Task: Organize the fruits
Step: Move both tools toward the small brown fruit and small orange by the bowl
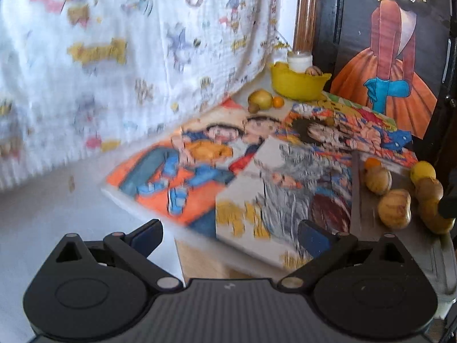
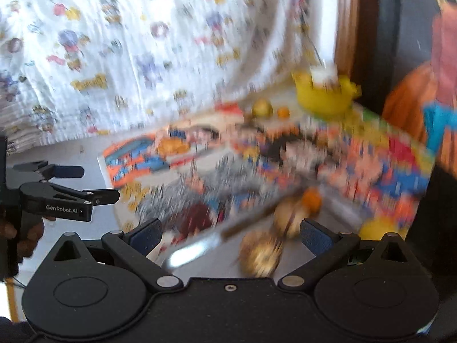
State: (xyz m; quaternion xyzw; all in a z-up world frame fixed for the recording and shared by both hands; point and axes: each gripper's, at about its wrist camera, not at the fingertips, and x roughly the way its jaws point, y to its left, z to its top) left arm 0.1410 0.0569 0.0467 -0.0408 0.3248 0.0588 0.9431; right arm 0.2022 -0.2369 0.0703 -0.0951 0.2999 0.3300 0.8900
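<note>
Approach step. Right tool (image 2: 230,235) wide, empty, hovering over brown fruits (image 2: 261,253) at near worktop (image 1: 368,214) edge. Left tool (image 1: 230,231) wide, empty too. Yellow bowl (image 1: 298,84) far back. Next: close on nearest fruit, carry to bowl.

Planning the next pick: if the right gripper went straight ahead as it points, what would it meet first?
Probably the brown fruit just ahead between the open right gripper's fingers, with another brown fruit behind it. The view is blurred, so depth is uncertain.

Bowl (image 1: 297,84) at table's far end (jar (image 1: 299,60) inside); fruit cluster (image 1: 400,194) near right.
</note>
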